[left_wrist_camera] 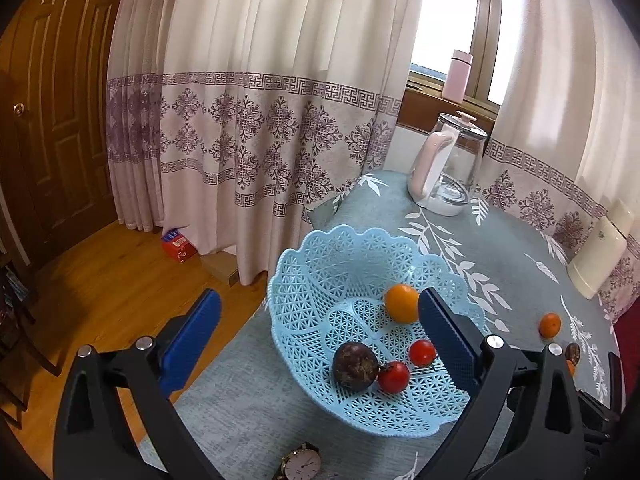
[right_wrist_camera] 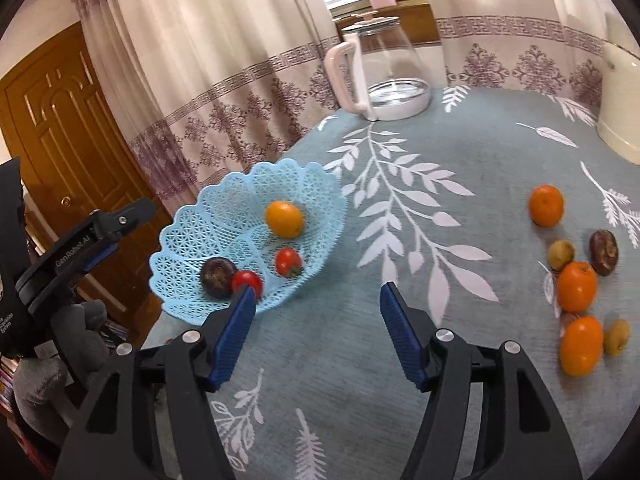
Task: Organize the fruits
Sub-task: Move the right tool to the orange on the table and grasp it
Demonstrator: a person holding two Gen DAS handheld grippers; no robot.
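A light blue lattice basket [left_wrist_camera: 320, 264] [right_wrist_camera: 224, 200] sits at the table's left corner. It holds an orange [left_wrist_camera: 401, 303] [right_wrist_camera: 284, 218], two red tomatoes [left_wrist_camera: 422, 352] [right_wrist_camera: 288, 261] and a dark purple fruit [left_wrist_camera: 355, 365] [right_wrist_camera: 218, 277]. My left gripper [left_wrist_camera: 320, 320] hangs open over the basket's near side, empty. My right gripper [right_wrist_camera: 318, 300] is open and empty above bare cloth, right of the basket. Loose fruit lies at the right: oranges [right_wrist_camera: 545, 205] [right_wrist_camera: 576, 286] [right_wrist_camera: 581, 345], a dark fruit [right_wrist_camera: 603, 252] and small yellowish fruits [right_wrist_camera: 561, 255].
A glass kettle [left_wrist_camera: 448, 168] [right_wrist_camera: 380, 68] with a pink handle stands at the table's far edge. A cream appliance [left_wrist_camera: 598, 256] [right_wrist_camera: 622, 100] stands far right. A wristwatch [left_wrist_camera: 300, 465] lies near the front edge. Curtains hang behind; wooden floor and a red box [left_wrist_camera: 178, 245] lie left.
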